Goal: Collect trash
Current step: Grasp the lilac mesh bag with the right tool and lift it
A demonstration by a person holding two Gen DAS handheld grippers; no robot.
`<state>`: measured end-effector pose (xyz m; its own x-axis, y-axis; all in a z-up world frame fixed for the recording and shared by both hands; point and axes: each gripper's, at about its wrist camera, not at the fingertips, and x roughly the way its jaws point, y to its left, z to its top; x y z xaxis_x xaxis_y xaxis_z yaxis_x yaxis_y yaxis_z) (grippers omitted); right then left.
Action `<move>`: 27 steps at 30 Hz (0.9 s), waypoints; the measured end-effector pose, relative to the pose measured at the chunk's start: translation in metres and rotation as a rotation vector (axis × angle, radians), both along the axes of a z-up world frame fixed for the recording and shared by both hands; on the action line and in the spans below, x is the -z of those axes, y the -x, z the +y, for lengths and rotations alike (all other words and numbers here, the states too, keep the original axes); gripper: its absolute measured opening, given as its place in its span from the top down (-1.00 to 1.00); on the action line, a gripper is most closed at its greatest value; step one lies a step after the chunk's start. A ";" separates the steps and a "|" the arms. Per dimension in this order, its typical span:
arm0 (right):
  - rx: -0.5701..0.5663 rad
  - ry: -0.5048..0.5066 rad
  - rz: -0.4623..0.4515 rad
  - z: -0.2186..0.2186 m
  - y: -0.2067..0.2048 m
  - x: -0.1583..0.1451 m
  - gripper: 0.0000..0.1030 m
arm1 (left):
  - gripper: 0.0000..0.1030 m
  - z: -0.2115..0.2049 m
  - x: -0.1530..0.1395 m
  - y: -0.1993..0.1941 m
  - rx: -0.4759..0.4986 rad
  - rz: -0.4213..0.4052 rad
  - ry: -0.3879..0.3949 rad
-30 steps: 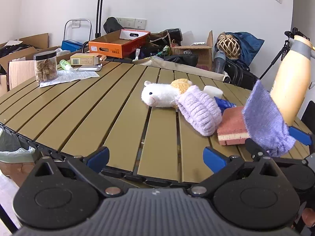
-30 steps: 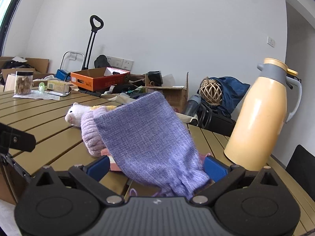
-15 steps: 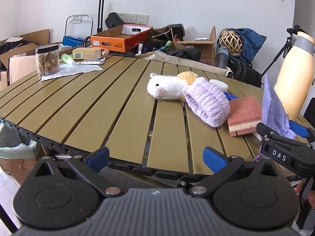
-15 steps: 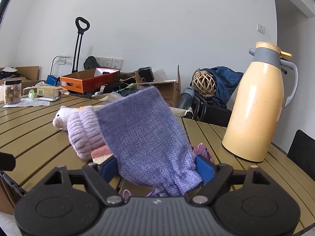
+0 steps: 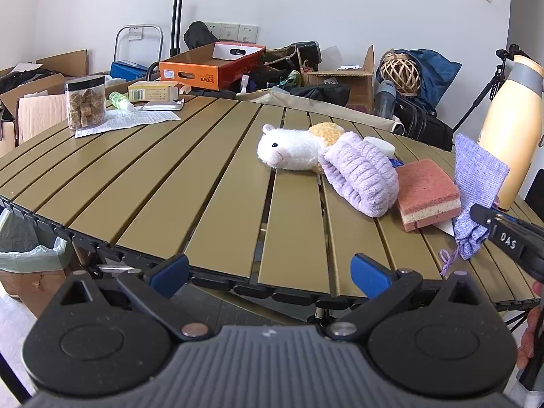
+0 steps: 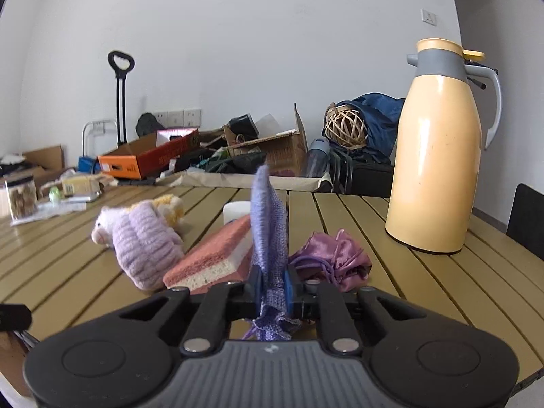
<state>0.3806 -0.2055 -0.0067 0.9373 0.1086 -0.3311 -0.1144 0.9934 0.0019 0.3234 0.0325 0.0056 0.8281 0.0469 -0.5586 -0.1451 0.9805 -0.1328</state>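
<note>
On the table's right side: right gripper (image 6: 272, 284) is clamped on the purple knit pouch (image 6: 267, 224), standing upright beside the pink sponge (image 6: 210, 255).
Left gripper (image 5: 268, 270): jaws wide apart, nothing between, at table (image 5: 190, 183) edge.

thermos (image 5: 509, 125) — cut by right edge | box label (image 5: 189, 75) — too small to read

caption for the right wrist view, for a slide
Right gripper shut on a purple knit pouch above the slatted table, with sponge and thermos behind.
</note>
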 end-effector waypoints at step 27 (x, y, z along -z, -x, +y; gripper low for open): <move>0.073 -0.279 -0.185 -0.078 0.035 -0.043 0.81 | -1.00 -0.034 -0.019 -0.025 0.017 -0.025 0.019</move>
